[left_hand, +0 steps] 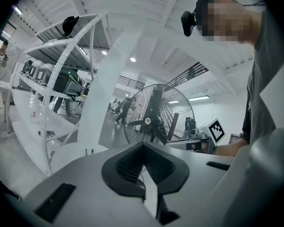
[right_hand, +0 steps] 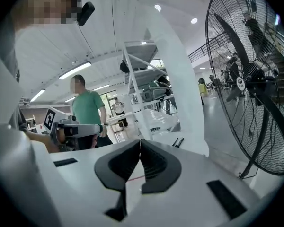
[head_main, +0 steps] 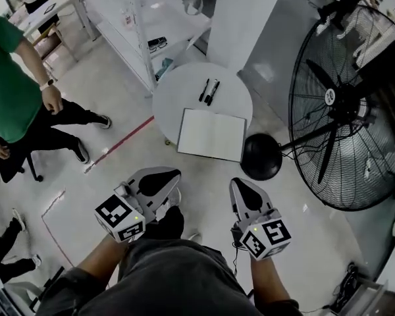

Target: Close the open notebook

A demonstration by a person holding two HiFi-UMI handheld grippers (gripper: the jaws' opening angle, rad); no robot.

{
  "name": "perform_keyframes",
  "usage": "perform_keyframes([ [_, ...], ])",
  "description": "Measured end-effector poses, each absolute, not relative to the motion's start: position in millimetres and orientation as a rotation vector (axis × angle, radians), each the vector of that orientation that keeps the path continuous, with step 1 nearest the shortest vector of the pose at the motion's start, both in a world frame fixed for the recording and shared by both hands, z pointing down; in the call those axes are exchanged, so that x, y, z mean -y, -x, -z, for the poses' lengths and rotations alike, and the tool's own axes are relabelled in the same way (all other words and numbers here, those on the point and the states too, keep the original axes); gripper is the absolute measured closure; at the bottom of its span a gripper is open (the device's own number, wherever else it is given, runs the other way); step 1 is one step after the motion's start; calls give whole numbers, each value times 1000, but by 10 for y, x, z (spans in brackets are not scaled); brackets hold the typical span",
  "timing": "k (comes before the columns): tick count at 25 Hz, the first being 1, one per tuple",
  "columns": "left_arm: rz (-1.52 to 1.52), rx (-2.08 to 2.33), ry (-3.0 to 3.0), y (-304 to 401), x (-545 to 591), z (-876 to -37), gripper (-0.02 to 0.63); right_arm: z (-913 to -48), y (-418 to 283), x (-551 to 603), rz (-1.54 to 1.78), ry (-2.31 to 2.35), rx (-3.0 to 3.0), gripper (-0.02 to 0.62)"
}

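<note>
A pale workshop floor runs under white shelving (head_main: 135, 25), and a large black standing fan (head_main: 336, 104) fills the right side. Between them stands a small round white table (head_main: 234, 101). The open notebook (head_main: 212, 134) lies flat on the table's near side, blank pages up, its front edge close to the rim. Two dark pens (head_main: 209, 91) rest apart from it towards the far side. It looks light and thin, with floppy pages and a smooth cover, so on that slick top it will probably skid rather than fold if pushed. The likely hold is the free outer edge of one half, lifted and swung over the spine while the other gripper pins the opposite half. The left gripper (head_main: 157, 180) and right gripper (head_main: 249, 196) hang low by the person's legs, well short of the table. Each has its fingers pressed together on nothing. Only the head view shows the notebook and how it sits. From their low angle the gripper views catch only the table's edge, with the pages lost behind the jaw bodies. The right gripper view does show the pens beyond its tips and a bystander in a green shirt (head_main: 6, 78) standing upright. The left gripper view shows the fan from its other side.
</note>
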State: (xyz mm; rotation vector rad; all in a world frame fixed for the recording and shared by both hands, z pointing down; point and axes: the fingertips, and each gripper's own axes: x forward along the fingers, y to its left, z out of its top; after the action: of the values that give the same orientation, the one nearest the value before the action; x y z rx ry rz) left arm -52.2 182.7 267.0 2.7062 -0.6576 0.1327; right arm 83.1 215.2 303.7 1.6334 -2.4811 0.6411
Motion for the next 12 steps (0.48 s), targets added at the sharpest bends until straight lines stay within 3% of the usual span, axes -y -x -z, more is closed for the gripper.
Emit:
perform_keyframes([
  [12,-193,565,-2699,581,-695,-2892,598,-3269,-788,-1093,-699,-1695,2376,575],
])
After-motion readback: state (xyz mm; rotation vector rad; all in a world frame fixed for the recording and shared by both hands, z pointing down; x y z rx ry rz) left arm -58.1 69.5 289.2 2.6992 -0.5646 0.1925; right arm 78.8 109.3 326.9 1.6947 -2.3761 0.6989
